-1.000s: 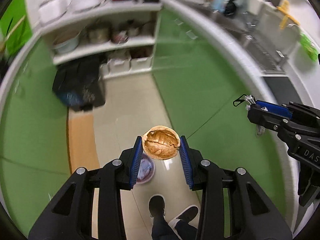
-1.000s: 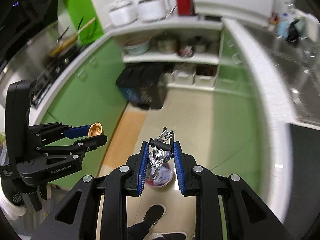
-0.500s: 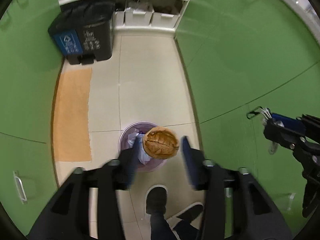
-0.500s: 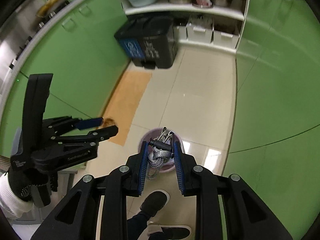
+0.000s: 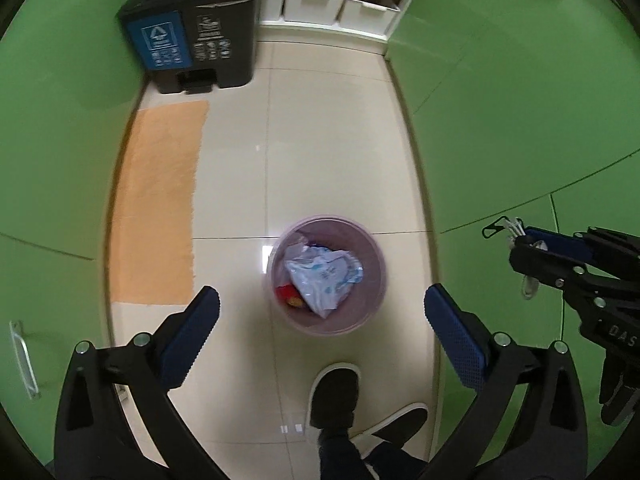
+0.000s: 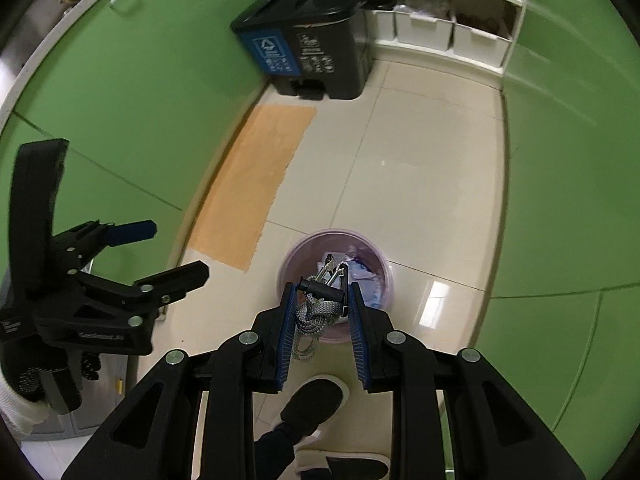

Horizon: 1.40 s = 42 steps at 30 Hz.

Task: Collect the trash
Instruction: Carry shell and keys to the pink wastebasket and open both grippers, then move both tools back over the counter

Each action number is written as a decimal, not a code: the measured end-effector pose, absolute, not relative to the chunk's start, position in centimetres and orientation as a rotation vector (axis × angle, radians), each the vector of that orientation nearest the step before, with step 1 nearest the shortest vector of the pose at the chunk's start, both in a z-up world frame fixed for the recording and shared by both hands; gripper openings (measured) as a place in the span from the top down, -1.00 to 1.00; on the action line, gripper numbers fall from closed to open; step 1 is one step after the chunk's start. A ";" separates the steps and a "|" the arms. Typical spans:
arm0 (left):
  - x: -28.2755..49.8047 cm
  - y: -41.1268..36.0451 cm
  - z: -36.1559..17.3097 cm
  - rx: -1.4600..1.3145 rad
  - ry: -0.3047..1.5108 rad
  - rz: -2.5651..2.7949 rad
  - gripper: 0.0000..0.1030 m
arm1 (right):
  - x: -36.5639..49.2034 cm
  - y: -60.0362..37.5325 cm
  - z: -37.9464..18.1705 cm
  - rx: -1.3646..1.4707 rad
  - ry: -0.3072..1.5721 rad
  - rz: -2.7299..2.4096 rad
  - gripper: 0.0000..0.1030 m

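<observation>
Both grippers hang over the small bin on the kitchen floor.

Left gripper (image 5: pixel 322 308) is swinging its jaws apart, wide now, nothing between the blue pads, and the lilac trash bin (image 5: pixel 376 248) sits right below in the gap, crumpled white wrapper (image 5: pixel 322 274) and a red scrap (image 5: pixel 286 292) inside. Right gripper (image 6: pixel 319 306) is clamped on a grey woven strap with metal clips (image 6: pixel 316 314), dangling above the bin's near rim. A dark shoe (image 5: pixel 334 394) stands just beside the bin; the orange mat (image 5: pixel 160 208) lies along the floor's left edge.

Kitchen: green cabinets (image 6: pixel 120 92), pedal bin (image 6: pixel 316 40) (tiled floor (image 5: pixel 328 152)).
</observation>
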<state>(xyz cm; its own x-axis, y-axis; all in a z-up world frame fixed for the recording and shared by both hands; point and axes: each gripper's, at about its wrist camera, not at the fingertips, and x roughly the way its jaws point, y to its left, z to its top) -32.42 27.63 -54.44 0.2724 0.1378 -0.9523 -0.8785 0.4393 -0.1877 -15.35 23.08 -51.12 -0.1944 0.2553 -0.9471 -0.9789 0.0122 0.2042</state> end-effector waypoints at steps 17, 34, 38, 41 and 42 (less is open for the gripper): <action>-39.2 30.1 -55.6 -0.908 1.042 0.898 -0.94 | -19.6 27.0 -58.0 -0.972 1.167 1.463 0.48; -38.3 30.6 -52.7 -0.860 1.039 0.881 -0.94 | -17.4 26.3 -55.6 -0.945 1.163 1.328 -0.89; -36.9 30.3 -48.8 -0.834 1.035 0.860 -0.94 | -16.2 25.4 -51.4 -0.890 1.154 1.314 -0.89; -35.5 29.9 -45.6 -0.808 1.022 0.842 -0.94 | -14.6 24.2 -46.9 -0.836 1.138 1.297 -0.89; -34.8 29.7 -44.1 -0.796 1.015 0.831 -0.94 | -14.2 23.8 -45.5 -0.822 1.131 1.289 -0.89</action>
